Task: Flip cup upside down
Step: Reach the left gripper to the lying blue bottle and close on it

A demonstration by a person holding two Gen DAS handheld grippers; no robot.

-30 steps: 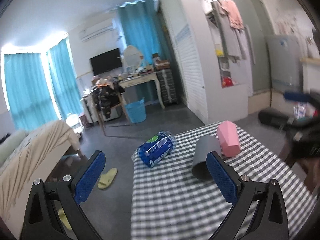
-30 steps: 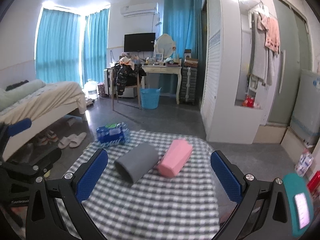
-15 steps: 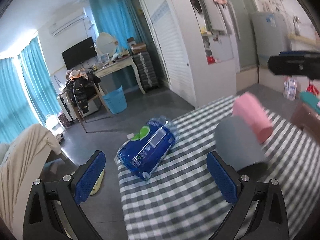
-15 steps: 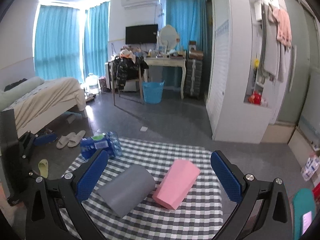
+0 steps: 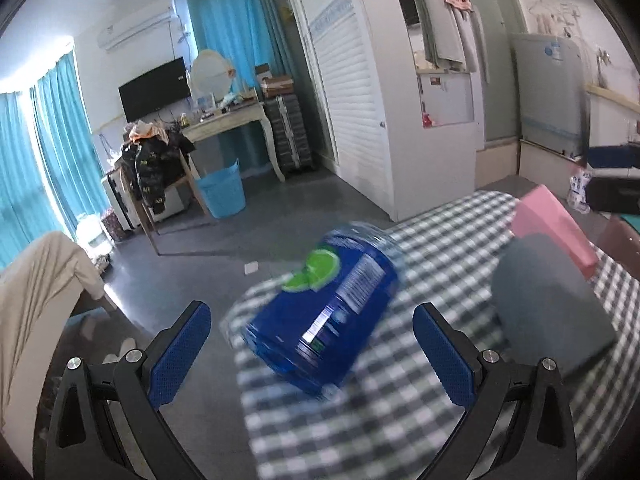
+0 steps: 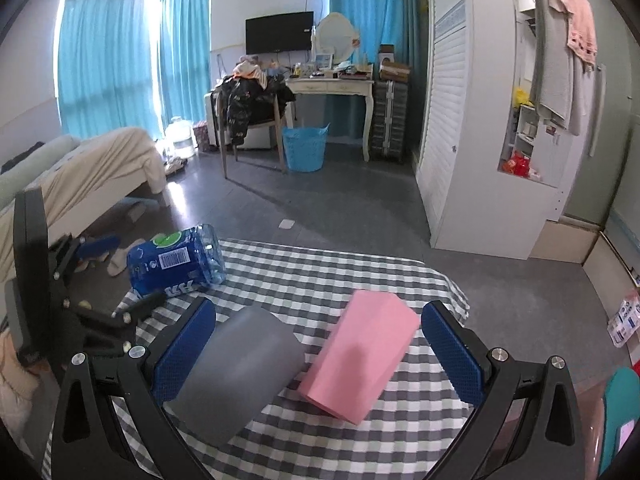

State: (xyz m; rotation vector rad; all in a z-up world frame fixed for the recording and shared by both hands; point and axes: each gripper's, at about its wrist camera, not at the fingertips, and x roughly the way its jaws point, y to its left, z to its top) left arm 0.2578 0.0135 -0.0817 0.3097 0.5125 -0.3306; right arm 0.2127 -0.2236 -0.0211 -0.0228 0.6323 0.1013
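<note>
Swung left and closer since a second ago: left gripper (image 5: 312, 350), jaws spread wide and empty, now facing the blue bottle pack (image 5: 322, 314). Right gripper (image 6: 318, 344) nearer too, released, holding nothing. Grey cup (image 6: 240, 372) on its side on the checked table (image 6: 320, 268), just right of the pack, beside the pink cup (image 6: 362, 352), long axis toward the right gripper. Right gripper nearer, probably.

Motion blur smears the blue water bottle pack (image 5: 324, 312) and the checked counter (image 5: 400, 432) in the left wrist view. The grey cup (image 6: 240, 372) hides its open end behind 1 blue pad. Desk clutter (image 6: 332, 70) is too small to identify.
</note>
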